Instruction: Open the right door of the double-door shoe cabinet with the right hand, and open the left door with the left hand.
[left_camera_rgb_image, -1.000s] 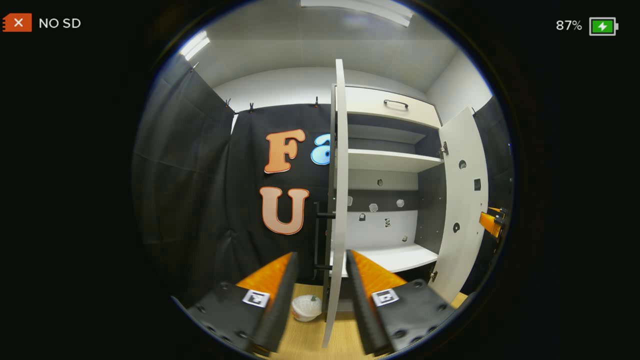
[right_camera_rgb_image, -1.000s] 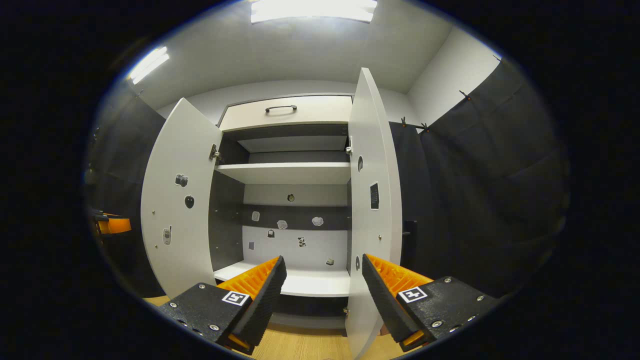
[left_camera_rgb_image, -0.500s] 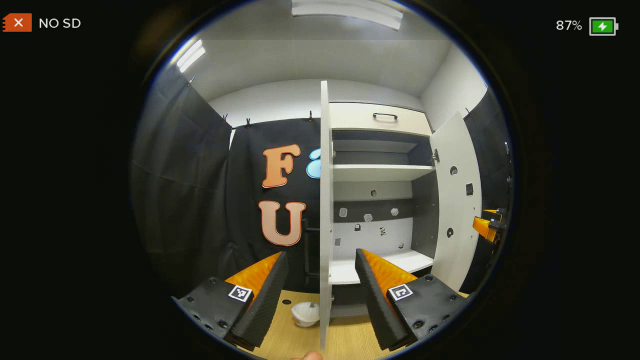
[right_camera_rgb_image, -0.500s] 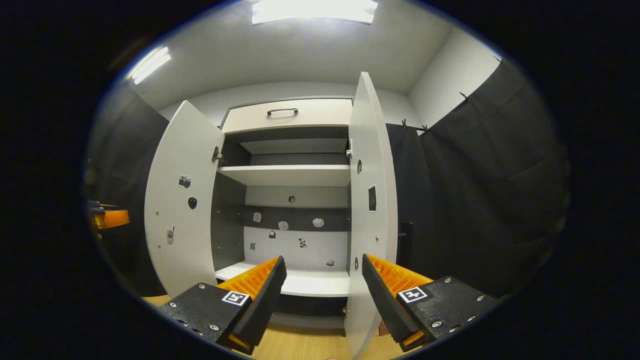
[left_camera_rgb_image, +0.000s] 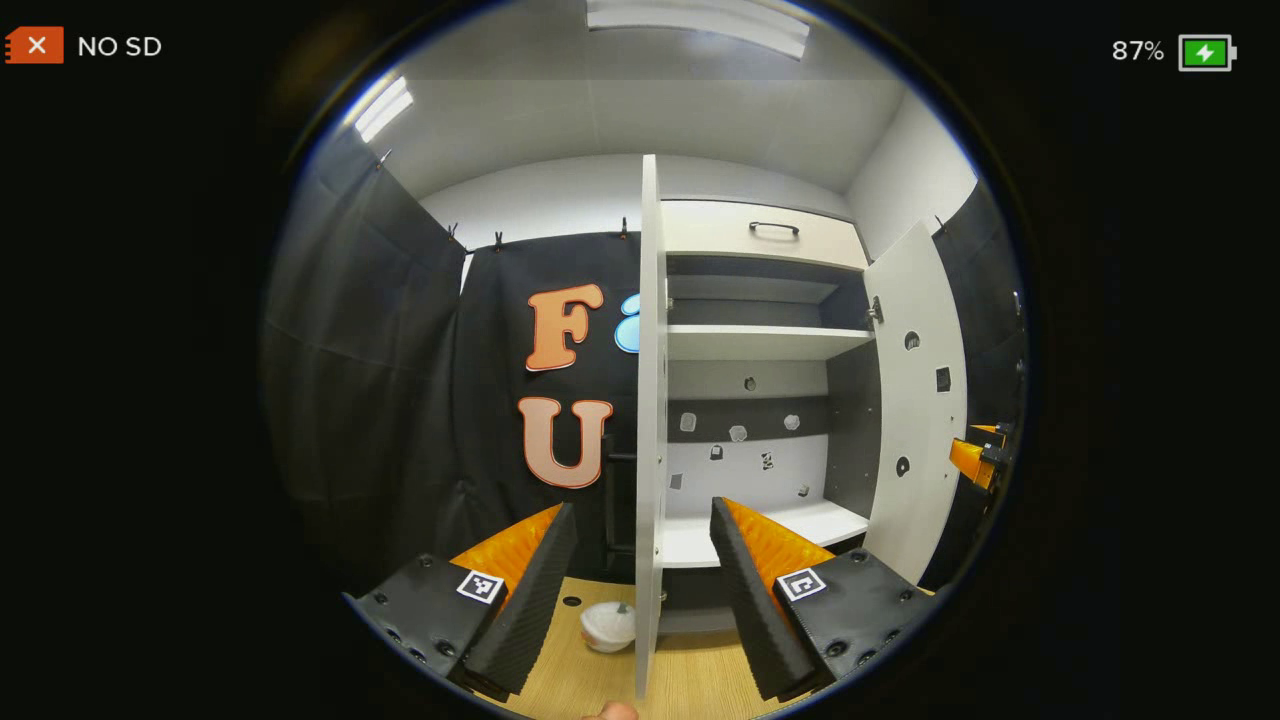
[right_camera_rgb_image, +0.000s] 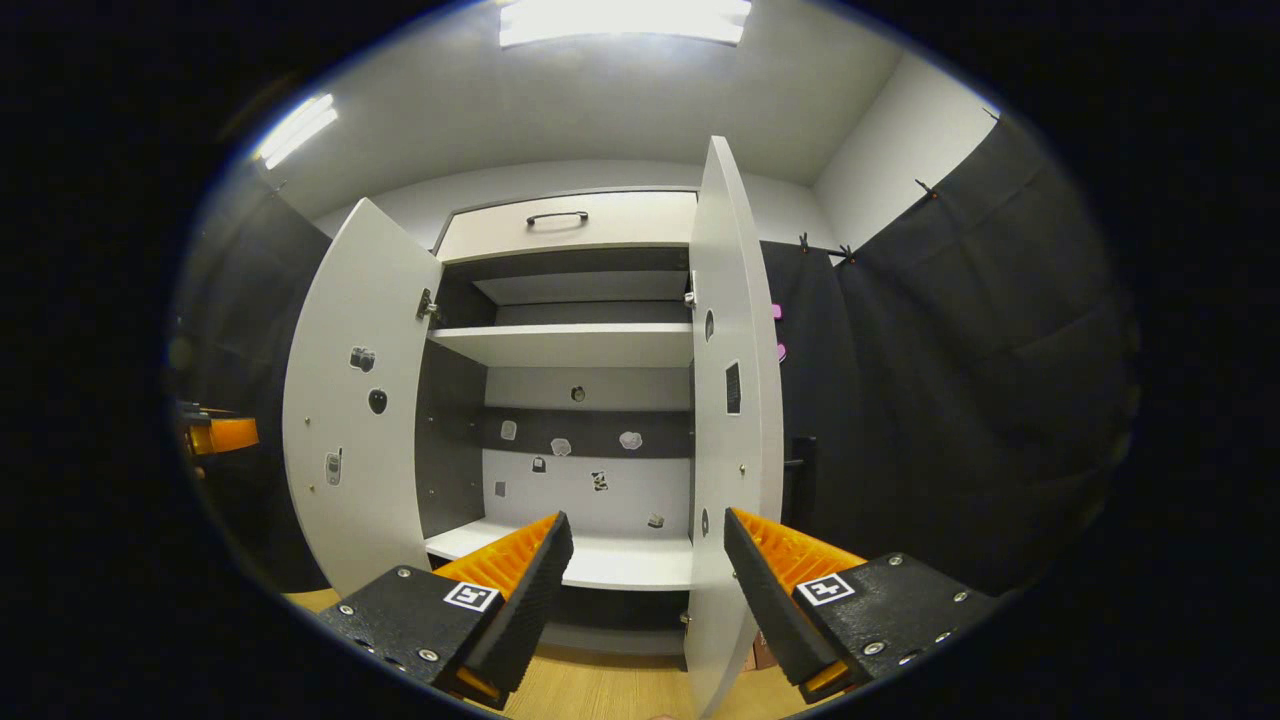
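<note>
While both doors (right_camera_rgb_image: 365, 400) gape, a white bowl (left_camera_rgb_image: 608, 626) (floor) sits beside.

Shoe cabinet (right_camera_rgb_image: 570, 220): 1
Open doors: 2, left door (right_camera_rgb_image: 355, 400), right door (right_camera_rgb_image: 725, 420)
Top drawer (left_camera_rgb_image: 750, 232): 1, with 1 dark handle (right_camera_rgb_image: 558, 215)
Shelves inside: 2, upper shelf (right_camera_rgb_image: 565, 345), bottom shelf (right_camera_rgb_image: 610, 565)
Ceiling lights (right_camera_rgb_image: 625, 18): 2
White round thing on floor (left_camera_rgb_image: 607, 625): 1
Grippers: 2, left gripper (left_camera_rgb_image: 640, 575), right gripper (right_camera_rgb_image: 645, 585), jaws apart on both
</note>
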